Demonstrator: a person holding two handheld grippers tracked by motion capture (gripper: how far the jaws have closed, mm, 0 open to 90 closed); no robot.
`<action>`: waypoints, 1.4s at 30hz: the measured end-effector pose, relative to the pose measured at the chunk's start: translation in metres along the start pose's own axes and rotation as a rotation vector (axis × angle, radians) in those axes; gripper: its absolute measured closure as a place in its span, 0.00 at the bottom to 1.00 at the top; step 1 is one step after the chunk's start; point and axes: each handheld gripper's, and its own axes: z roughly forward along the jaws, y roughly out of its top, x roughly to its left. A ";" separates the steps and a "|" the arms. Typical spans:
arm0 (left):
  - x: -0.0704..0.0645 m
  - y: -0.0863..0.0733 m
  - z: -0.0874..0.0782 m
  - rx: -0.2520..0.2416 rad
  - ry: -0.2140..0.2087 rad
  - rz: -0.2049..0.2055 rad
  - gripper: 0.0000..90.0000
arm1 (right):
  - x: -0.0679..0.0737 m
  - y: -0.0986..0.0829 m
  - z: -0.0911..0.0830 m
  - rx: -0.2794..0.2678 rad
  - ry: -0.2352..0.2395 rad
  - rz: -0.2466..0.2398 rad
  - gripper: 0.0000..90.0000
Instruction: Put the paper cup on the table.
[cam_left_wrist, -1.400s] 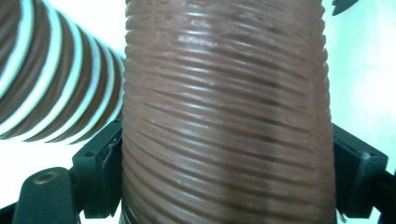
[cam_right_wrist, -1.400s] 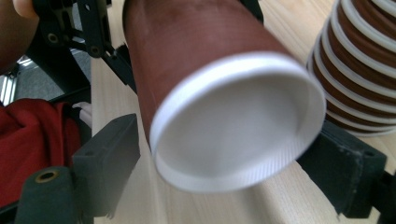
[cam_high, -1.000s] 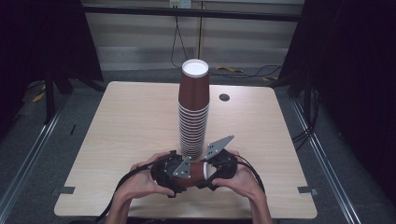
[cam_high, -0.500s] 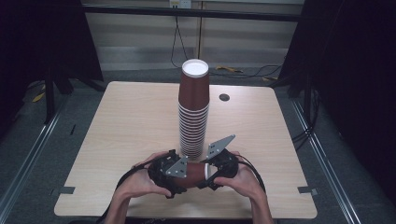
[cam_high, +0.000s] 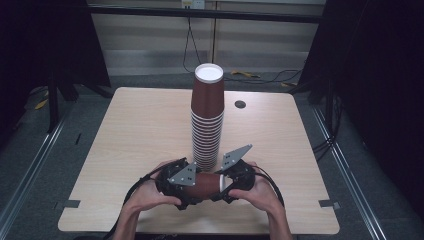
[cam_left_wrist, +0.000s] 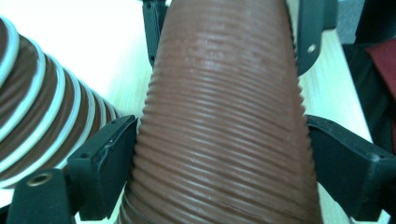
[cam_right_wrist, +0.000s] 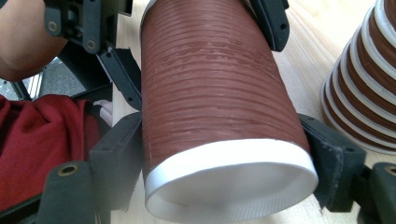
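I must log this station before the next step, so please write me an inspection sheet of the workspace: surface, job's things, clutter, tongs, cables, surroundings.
Surface: light wooden table, bare around the work.
Job's things: one ribbed brown cup held on its side near the front edge; a tall stack of upside-down brown cups stands just behind it.
Clutter: a small dark round spot on the table right of the stack; what it is cannot be told.
Tongs: left tongs and right tongs both clamp the lying cup, jaws against its sides.
Cables: black cables trail from both tongs toward the person; more lie on the floor behind the table.
Surroundings: dark curtains at both sides, grey floor.
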 end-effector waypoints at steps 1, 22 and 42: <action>0.001 -0.001 0.000 -0.017 -0.002 -0.002 0.15 | 0.000 0.000 0.000 -0.005 0.000 -0.002 0.25; 0.007 -0.019 -0.030 -0.298 0.053 -0.159 0.17 | -0.005 -0.007 -0.008 -0.058 -0.040 0.055 0.25; -0.002 -0.045 -0.043 -0.428 0.146 -0.281 0.17 | -0.007 -0.029 -0.013 -0.222 -0.064 0.107 0.25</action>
